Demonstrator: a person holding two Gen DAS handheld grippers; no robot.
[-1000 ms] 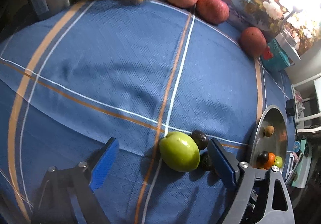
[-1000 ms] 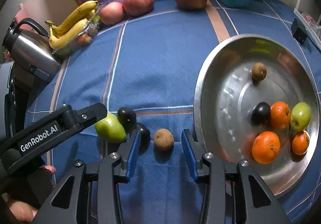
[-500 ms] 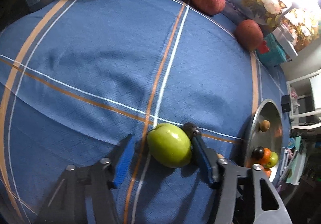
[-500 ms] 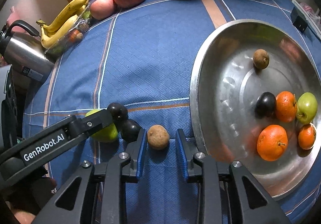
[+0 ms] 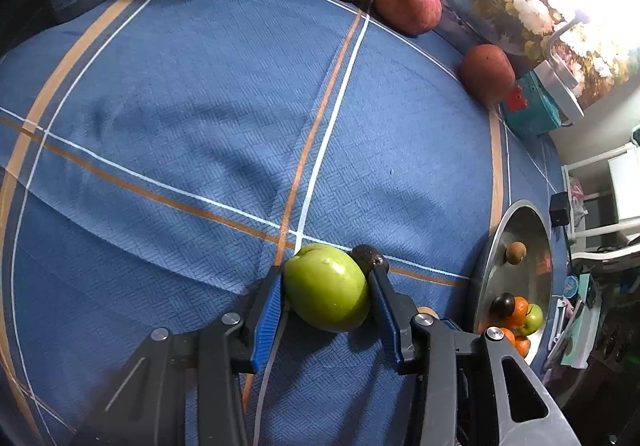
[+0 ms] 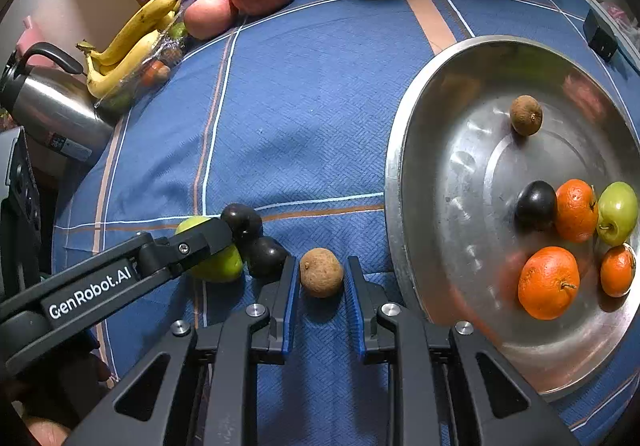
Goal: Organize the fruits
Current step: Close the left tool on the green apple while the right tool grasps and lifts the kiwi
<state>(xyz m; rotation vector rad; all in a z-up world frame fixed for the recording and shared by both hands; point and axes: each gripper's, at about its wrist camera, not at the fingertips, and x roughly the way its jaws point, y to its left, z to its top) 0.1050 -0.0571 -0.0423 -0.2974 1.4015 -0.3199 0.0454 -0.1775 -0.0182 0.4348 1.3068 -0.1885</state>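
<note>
Clamping the green apple [image 5: 326,292] left of the steel basin [image 6: 404,166], the left gripper [image 5: 325,296] readies its transfer, while the right gripper [image 6: 322,282] brackets the brown longan [image 6: 321,272], jaws parted

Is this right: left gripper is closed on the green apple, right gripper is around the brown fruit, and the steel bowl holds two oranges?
One thing is wrong: the steel bowl holds three oranges, not two, at and in the right wrist view. The rest stands: the left gripper is closed on the green apple, and the right gripper is around the brown fruit, with gaps on both sides.
</note>
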